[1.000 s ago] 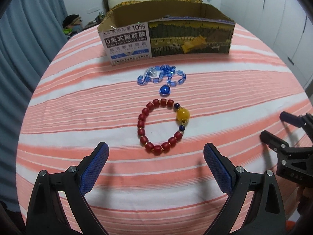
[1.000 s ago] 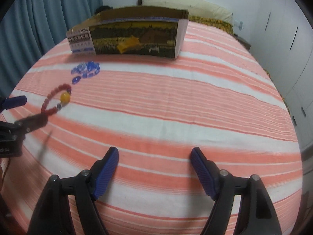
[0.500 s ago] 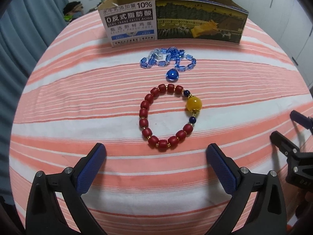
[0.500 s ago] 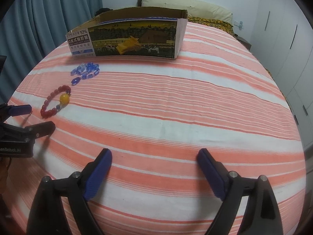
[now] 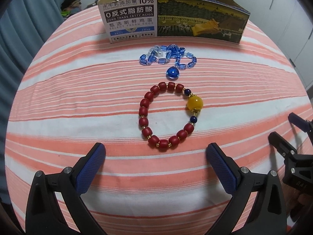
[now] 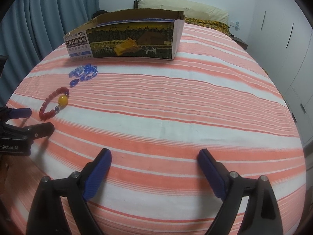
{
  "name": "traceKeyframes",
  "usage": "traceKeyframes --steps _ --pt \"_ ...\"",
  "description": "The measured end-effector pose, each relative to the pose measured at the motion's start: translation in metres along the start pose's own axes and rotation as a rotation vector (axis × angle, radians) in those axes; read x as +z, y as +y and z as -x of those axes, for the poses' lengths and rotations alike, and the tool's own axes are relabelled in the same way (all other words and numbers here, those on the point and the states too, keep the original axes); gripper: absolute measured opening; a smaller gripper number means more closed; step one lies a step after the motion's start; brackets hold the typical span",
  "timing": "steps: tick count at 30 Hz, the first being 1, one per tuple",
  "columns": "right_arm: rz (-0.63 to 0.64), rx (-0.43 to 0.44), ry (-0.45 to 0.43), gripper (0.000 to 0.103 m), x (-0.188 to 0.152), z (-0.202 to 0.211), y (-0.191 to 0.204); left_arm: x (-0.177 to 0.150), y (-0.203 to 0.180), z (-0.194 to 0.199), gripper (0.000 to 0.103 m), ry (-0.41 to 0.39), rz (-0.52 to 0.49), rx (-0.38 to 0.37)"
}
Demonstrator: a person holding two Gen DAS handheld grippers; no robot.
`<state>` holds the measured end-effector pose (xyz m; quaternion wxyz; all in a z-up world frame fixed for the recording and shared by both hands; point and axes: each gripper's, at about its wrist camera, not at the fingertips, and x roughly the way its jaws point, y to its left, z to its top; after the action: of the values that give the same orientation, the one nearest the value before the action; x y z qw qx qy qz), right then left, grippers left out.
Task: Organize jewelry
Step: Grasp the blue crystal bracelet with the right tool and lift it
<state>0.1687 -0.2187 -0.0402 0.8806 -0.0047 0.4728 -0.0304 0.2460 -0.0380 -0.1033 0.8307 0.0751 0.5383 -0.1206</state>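
Lining up left tool [image 5: 156, 154], jaws apart and empty, over red bracelet [image 5: 167, 115] lying on bed [image 5: 58, 101] near box [image 5: 172, 17]; next: drop, straddle beads, clamp.

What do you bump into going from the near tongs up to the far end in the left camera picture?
left tongs → red bead bracelet with its yellow bead → blue teardrop pendant → blue bead necklace → cardboard box
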Motion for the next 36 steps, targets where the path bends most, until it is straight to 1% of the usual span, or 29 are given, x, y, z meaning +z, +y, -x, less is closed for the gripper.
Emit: traceKeyframes --steps 4,5,7,9,13,14,15,17,19,20,23,25,26,27,28,29,31,33,36 --pt "0.009 0.016 0.049 0.092 0.008 -0.003 -0.001 0.001 0.002 0.001 0.103 0.015 -0.017 -0.013" --pt "0.003 0.024 0.048 0.092 0.010 -0.003 -0.003 -0.001 0.004 0.002 0.103 0.016 -0.013 -0.012" --pt "-0.002 0.059 0.025 0.092 0.017 -0.003 -0.005 -0.003 0.010 0.004 0.103 0.010 0.008 -0.011" --pt "0.019 0.102 0.026 0.092 0.030 -0.011 -0.002 -0.005 0.016 0.006 0.103 0.002 0.035 -0.012" --pt "0.084 0.216 0.031 0.092 0.068 -0.029 0.018 -0.008 0.028 0.010 0.103 -0.012 0.077 -0.010" --pt "0.108 0.238 0.034 0.090 0.078 -0.034 0.026 -0.009 0.030 0.011 0.103 -0.012 0.083 -0.011" --pt "0.138 0.263 0.032 0.085 0.091 -0.039 0.038 -0.009 0.033 0.012 0.102 -0.013 0.092 -0.014" --pt "0.190 0.299 0.032 0.080 0.110 -0.048 0.056 -0.010 0.036 0.014 0.102 -0.015 0.101 -0.015" --pt "0.245 0.312 0.032 0.074 0.126 -0.057 0.077 -0.013 0.039 0.018 0.102 -0.023 0.106 -0.018" --pt "0.272 0.319 0.040 0.068 0.133 -0.063 0.087 -0.015 0.041 0.020 0.102 -0.025 0.107 -0.020" --pt "0.316 0.306 0.076 0.059 0.146 -0.080 0.111 -0.018 0.040 0.021 0.102 -0.029 0.102 -0.020" --pt "0.332 0.301 0.098 0.057 0.149 -0.089 0.121 -0.021 0.041 0.022 0.102 -0.028 0.098 -0.016" --pt "0.347 0.285 0.097 0.049 0.149 -0.090 0.124 -0.022 0.041 0.022 0.102 -0.028 0.098 -0.014" --pt "0.365 0.270 0.087 0.038 0.149 -0.090 0.128 -0.022 0.042 0.023 0.102 -0.027 0.099 -0.015" --pt "0.369 0.258 0.083 0.029 0.149 -0.090 0.128 -0.022 0.041 0.024 0.102 -0.027 0.101 -0.015" --pt "0.366 0.250 0.084 0.015 0.150 -0.089 0.127 -0.023 0.042 0.024 0.102 -0.027 0.103 -0.017" --pt "0.341 0.251 0.089 0.014 0.149 -0.089 0.119 -0.022 0.043 0.023 0.102 -0.028 0.107 -0.021" --pt "0.332 0.224 0.081 0.014 0.144 -0.084 0.109 -0.020 0.043 0.023 0.102 -0.031 0.109 -0.026" --pt "0.268 0.204 0.076 0.014 0.130 -0.072 0.083 -0.016 0.046 0.024 0.102 -0.043 0.119 -0.038"
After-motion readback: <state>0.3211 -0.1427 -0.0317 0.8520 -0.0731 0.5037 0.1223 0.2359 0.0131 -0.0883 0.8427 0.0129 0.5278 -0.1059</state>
